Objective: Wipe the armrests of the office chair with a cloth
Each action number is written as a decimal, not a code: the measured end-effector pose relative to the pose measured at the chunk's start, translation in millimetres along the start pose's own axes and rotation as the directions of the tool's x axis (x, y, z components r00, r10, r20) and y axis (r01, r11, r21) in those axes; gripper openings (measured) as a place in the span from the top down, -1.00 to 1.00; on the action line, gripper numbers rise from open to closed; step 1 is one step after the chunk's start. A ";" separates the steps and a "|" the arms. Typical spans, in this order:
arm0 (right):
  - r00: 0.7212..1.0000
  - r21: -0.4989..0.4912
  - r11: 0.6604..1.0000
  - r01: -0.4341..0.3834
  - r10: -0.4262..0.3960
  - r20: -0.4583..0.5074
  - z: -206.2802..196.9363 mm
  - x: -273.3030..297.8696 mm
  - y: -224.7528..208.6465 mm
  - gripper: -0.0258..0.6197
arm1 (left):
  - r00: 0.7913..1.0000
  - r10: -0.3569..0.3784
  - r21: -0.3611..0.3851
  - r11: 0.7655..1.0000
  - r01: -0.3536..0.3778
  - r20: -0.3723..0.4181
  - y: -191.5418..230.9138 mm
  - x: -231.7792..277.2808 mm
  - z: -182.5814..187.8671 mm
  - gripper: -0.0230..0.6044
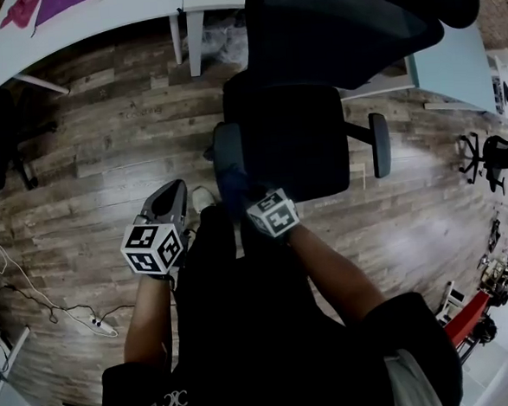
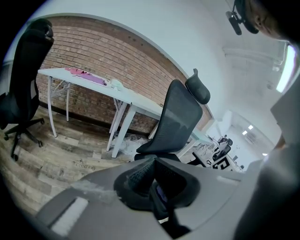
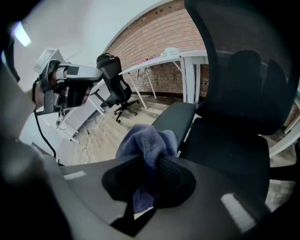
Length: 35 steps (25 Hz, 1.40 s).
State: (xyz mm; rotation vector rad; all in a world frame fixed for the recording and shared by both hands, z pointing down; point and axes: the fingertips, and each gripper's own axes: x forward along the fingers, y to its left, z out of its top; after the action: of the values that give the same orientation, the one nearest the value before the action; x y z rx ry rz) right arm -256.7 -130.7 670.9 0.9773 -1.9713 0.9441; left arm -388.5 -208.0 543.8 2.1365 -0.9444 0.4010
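In the right gripper view, the right gripper (image 3: 150, 163) is seen closed on a blue-violet terry cloth (image 3: 147, 140). The cloth is pinched between the fingers (image 3: 171, 176) so that a rounded wad stands out ahead of them, which is judged to be meant as the wiping pad. Just beyond the fingers lies the flat dark padded armrest (image 3: 174, 118) of the black mesh-backed office chair (image 3: 243, 79). It is close to the cloth, though contact cannot be settled from here. The chair's seat is spread to the right of the fingers. Far to their left, a second black office chair (image 3: 112, 75) and a white tabletop (image 3: 187, 56) against a brick wall are seen, well apart from the work.

In the left gripper view, the left gripper (image 2: 153, 165) is shown with its fingers drawn together and nothing held between them. It is probably kept aside so that the wiping side is left free. The mesh-backed chair stands beyond these fingers, up and to the right.

In the head view, the cloth-bearing fingers are lost in the dark at the near end of the same armrest. The other armrest (image 1: 380, 144) lies across the seat, well to the right of them, so the seat would have to be reached over or walked round. A white power strip with its cable (image 1: 96, 322) lies on the wooden floor (image 1: 104, 165) behind the left fingers and may be a trip hazard.
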 end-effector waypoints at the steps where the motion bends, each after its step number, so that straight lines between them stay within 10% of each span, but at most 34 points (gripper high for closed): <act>1: 1.000 -0.002 1.000 0.005 -0.005 0.012 8.1 2.1 -3.7 0.73 | 1.000 0.004 0.001 1.000 -0.004 -0.003 0.2 -0.4 -0.5 0.91; 20: 0.980 0.064 0.993 0.097 -0.106 0.167 134.4 45.6 -93.6 0.71 | 0.994 0.096 0.011 0.995 -0.095 -0.050 0.4 -23.4 -26.6 0.91; 35: 0.973 0.068 0.991 -0.117 0.100 0.208 23.4 6.5 -43.8 0.71 | 0.989 0.069 0.093 0.994 -0.057 -0.130 -53.0 25.7 -32.7 0.91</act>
State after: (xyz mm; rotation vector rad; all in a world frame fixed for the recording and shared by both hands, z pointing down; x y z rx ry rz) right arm -228.9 -171.8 678.1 1.0554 -2.1913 1.0245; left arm -331.6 -172.9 552.4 2.1345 -0.9347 0.6194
